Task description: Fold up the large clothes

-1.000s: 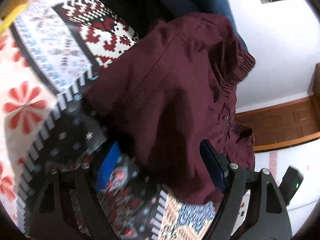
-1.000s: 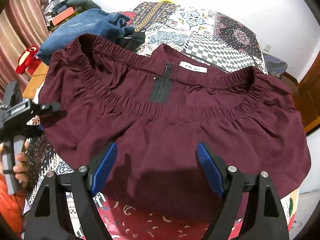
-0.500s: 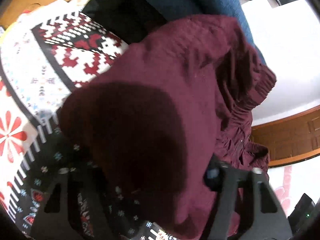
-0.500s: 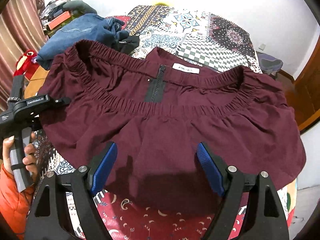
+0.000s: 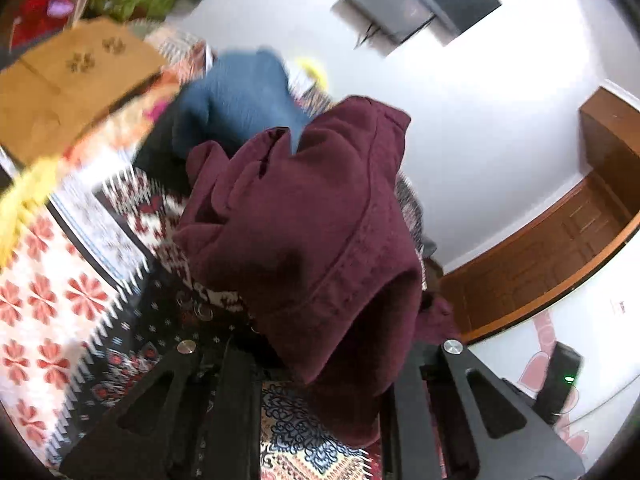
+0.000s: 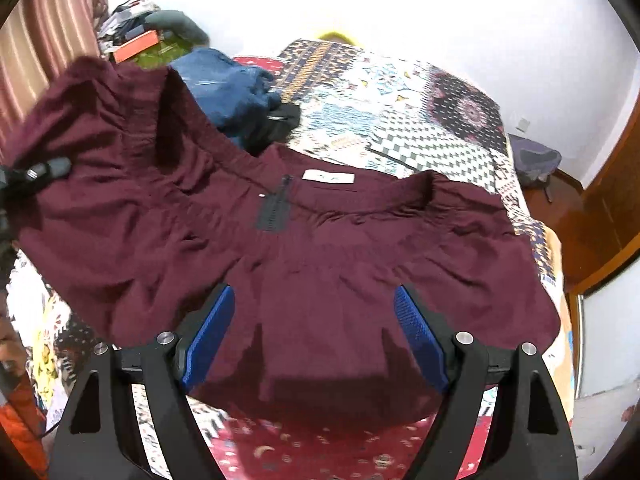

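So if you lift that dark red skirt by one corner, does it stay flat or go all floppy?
Probably floppy: the maroon skirt already droops and bunches where the closing left gripper pinches it. It looks light, since one corner lifts easily. The gathered waistband likely stretches.

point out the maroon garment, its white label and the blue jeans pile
maroon garment (image 6: 320,280), right wrist view, on the flat middle of the cloth
white label (image 6: 328,177), right wrist view, on the tag's centre beside the zipper
blue jeans pile (image 6: 228,88), right wrist view, on the crumpled top of the denim
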A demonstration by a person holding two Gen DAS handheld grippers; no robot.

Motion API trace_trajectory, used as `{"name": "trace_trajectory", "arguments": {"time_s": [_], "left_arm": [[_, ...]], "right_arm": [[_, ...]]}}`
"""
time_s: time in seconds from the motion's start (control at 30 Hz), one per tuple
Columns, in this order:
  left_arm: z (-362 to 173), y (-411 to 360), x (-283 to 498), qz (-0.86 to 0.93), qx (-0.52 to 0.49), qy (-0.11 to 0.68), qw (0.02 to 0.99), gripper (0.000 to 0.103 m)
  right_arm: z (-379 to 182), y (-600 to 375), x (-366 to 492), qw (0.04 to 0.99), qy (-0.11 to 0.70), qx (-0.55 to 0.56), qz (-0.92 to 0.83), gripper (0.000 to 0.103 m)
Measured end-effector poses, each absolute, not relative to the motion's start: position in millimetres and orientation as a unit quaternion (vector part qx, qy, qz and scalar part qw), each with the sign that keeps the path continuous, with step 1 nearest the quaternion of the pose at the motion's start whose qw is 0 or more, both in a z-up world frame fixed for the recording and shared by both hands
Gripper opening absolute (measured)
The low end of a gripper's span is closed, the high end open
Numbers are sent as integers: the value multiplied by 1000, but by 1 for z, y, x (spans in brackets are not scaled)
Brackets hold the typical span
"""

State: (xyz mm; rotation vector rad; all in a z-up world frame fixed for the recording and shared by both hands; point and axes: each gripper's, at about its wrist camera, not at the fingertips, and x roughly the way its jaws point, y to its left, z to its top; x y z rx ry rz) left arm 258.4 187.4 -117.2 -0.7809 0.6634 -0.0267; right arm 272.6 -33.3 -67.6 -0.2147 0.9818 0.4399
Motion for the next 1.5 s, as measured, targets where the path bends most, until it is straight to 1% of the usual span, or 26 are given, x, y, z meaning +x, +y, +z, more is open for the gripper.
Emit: {"name": "trace_trajectory", "arguments": {"time_s": [0.1, 0.2, 0.3, 0.4, 0.5, 0.6, 0.7, 0.83, 1.0, 1.1, 1.2, 1.3, 1.37, 1.4, 1.47, 1.5], "left_arm": [[-93, 205, 227, 4, -361, 284, 888, 14], [-79, 217, 211, 24, -350, 272, 896, 14], [-80, 212, 212, 31, -351, 280, 893, 14], [-85, 208, 219, 39, -340, 297, 892, 14], [-94, 208, 231, 49, -318, 309, 895, 14], [-86, 199, 237, 46, -301, 306, 902, 14], [-78, 185, 250, 35, -288, 302, 908, 14], [-59, 141, 282, 10, -249, 297, 922, 14], [-46, 49, 348, -54, -193, 311, 929, 14], [-54, -6, 374, -84, -153, 329, 928, 14], [-85, -68, 392, -118, -94, 378, 913, 15], [-128, -106, 394, -164, -56, 448, 877, 19], [-153, -120, 389, -184, -37, 485, 854, 25], [-161, -123, 383, -190, -28, 491, 850, 27], [-164, -124, 371, -197, -4, 488, 850, 43], [-162, -123, 367, -205, 2, 489, 848, 47]], "right_arm": [[-77, -12, 269, 841, 477, -100, 234, 79], [-99, 17, 267, 815, 501, -101, 273, 79], [-131, 43, 266, 780, 540, -103, 300, 79], [-152, 54, 266, 767, 555, -108, 304, 79], [-152, 50, 268, 762, 553, -114, 317, 79], [-142, 31, 272, 766, 547, -101, 322, 79], [-125, -2, 277, 790, 526, -87, 302, 79], [-103, -66, 285, 825, 501, -56, 256, 79], [-85, -143, 292, 861, 480, -26, 166, 79], [-80, -193, 293, 870, 479, 5, 119, 79], [-78, -226, 293, 872, 480, 35, 87, 79], [-74, -247, 289, 873, 480, 46, 70, 79], [-70, -254, 285, 876, 477, 45, 64, 79], [-68, -255, 285, 877, 474, 45, 64, 79], [-64, -254, 285, 879, 468, 47, 70, 79], [-60, -253, 283, 881, 465, 48, 76, 79]]}}
